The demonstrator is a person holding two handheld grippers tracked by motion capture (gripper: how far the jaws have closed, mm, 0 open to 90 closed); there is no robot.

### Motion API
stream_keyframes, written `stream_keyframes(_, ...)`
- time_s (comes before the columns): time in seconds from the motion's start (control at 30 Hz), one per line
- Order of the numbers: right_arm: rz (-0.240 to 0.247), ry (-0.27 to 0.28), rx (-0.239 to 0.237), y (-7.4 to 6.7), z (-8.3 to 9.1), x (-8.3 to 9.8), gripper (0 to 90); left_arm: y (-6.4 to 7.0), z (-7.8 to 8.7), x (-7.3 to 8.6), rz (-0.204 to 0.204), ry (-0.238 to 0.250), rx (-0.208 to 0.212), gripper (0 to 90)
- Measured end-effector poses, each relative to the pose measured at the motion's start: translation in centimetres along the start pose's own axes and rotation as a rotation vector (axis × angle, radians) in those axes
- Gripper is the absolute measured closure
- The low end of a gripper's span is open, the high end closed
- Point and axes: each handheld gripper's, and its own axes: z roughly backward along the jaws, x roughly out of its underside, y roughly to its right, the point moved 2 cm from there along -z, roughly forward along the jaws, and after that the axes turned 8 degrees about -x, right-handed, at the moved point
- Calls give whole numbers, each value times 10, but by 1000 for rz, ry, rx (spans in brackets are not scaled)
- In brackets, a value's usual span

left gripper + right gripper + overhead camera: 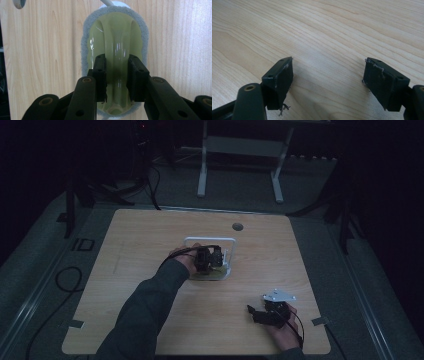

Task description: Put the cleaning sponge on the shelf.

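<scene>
- A clear glass (117, 50) stands between the left tongs (117, 77); seen from above through the left gripper view, its transparent wall runs down between the two black pads (100, 75), which sit close against its sides, so the tongs look closed on it at a middling width.
- The glass sits on a yellow-green sponge pad (115, 27) with a grey fuzzy edge (85, 37), which lies flat on the tabletop (50, 50).
- In the high view the same spot lies near the middle of the tabletop (150, 240), inside a white wire frame (210, 240) that stands around the pad; the left tongs (212, 259) reach in over it, the person's hand (182, 262) and dark sleeve (145, 310) coming up from the lower edge.
- A white cord or tube end (107, 2) shows at the far end of the pad.
- A round hole (237, 226) sits in the tabletop beyond the frame.
- The right tongs (252, 312) rest well apart from the glass, near the front right corner of the tabletop, a grey three-cornered plate (279, 295) on top.
- In the right gripper view the right tongs (328, 80) stand wide apart, with bare wood grain between them.
</scene>
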Motion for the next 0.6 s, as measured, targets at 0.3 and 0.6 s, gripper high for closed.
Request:
stream_keyframes(0.3,1,0,0,0,0,0,235,-1,-3,-1,-8,-2,-34,713)
stream_keyframes(0.6,2,0,0,0,0,0,235,0,-7,-2,-7,-9,-72,713)
